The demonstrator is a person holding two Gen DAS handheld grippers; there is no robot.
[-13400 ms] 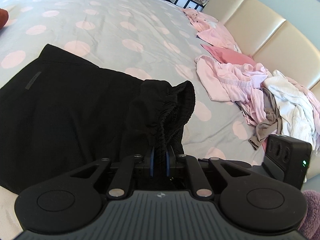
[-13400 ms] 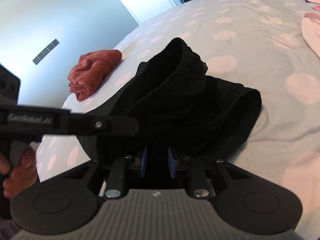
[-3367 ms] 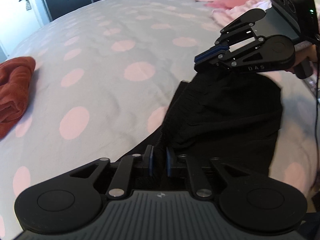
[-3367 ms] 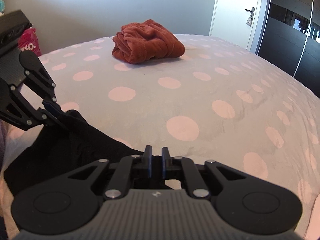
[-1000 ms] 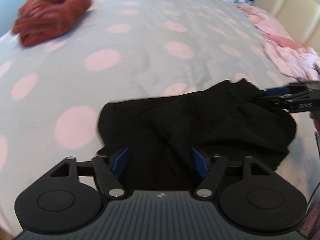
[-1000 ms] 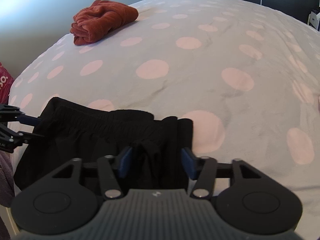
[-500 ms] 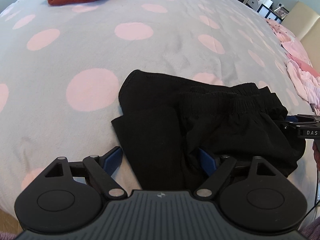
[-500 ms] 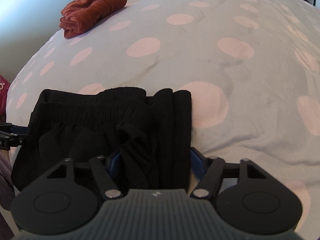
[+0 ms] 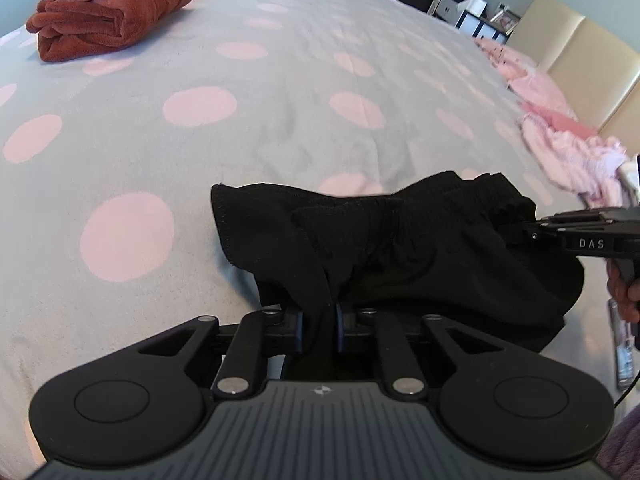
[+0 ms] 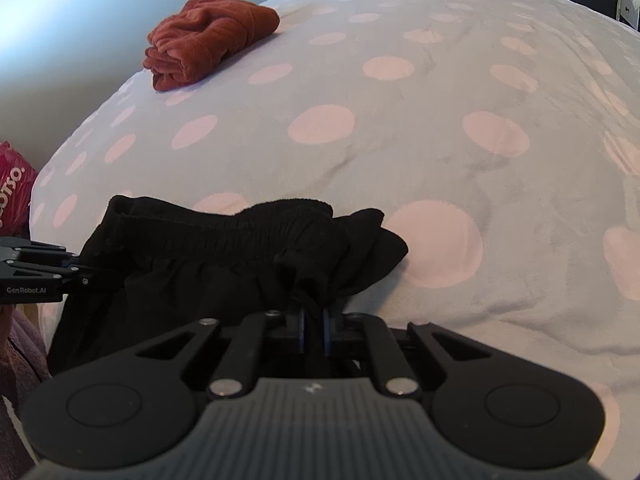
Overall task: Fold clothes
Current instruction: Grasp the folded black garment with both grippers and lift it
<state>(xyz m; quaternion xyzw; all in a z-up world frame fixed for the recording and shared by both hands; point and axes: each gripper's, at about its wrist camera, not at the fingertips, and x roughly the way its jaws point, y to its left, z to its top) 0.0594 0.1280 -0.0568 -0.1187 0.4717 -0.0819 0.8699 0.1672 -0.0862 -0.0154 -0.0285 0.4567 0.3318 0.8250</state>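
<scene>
Left gripper (image 9: 319,330): jaws closing, blue pads pinched on a bunch of cloth at the near left end of the black elastic-waisted fabric shorts (image 9: 400,248). Right gripper (image 10: 314,330): jaws closing likewise, clamped on a gathered tuft at the near right end of the same garment (image 10: 224,264). Both holds narrow, cloth plainly between the pads.

Shorts partly folded, lying bunched near the front edge of the grey bed cover with pink dots (image 9: 280,92), waistband ruched along the far side. Folded rust-red plush garment (image 9: 108,8) well apart at the far corner. Heap of pink and white unfolded clothes (image 9: 560,148) off to the side by the cream padded headboard (image 9: 592,60).

Judged step: gripping both near corners for a further fold or a carry to the finished stack. Advised: lift both ends together and level, keep the cloth taut between the holds to stop the inner layers slipping, lay down flat without dragging the cover. Risk: thick bunched grip may catch only some layers, so check all plies rise together.
</scene>
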